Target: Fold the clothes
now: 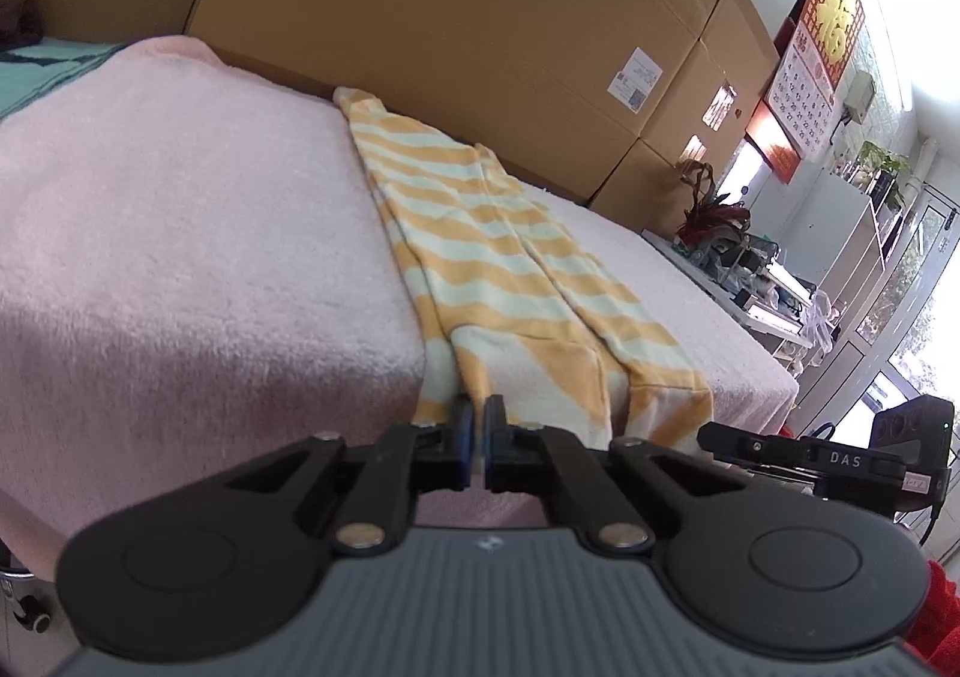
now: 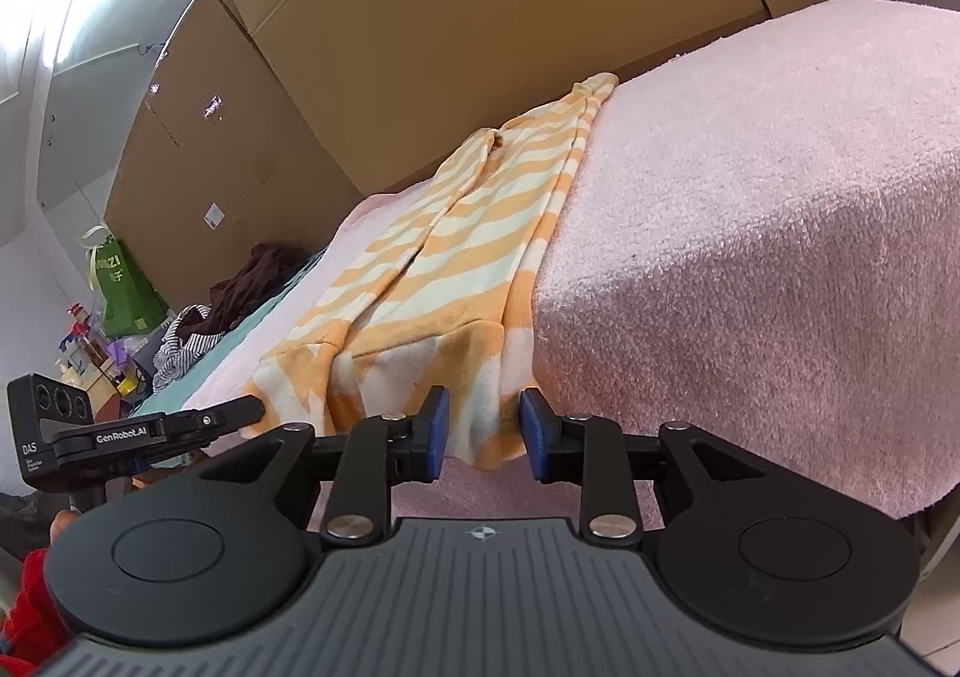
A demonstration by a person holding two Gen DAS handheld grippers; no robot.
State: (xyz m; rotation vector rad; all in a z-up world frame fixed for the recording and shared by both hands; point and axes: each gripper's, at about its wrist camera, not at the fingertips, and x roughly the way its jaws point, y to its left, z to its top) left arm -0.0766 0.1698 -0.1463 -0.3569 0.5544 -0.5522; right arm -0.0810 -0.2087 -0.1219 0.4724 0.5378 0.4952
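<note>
From my left camera, the pink fleece blanket (image 1: 180, 233) covers the bench on the left, and its near edge drops away below me. The striped garment (image 1: 498, 257), yellow and pale green, lies lengthwise from the far edge, against the cardboard boxes (image 1: 456, 17), to the near edge, where its hem hangs over. My left gripper (image 1: 478, 440) sits at that hem near the garment's left fold, its blue pads all but closed together; whether they pinch fabric I cannot tell. Further right a calendar (image 1: 804, 95) hangs on the wall.

From my right camera, a dark heap of clothes (image 2: 252, 281) lies at the bench's far left end. The same garment (image 2: 456, 257) runs to the near edge, and my right gripper (image 2: 483, 434) stands partly open there, the hanging hem between its pads, which do not clearly press on it.
</note>
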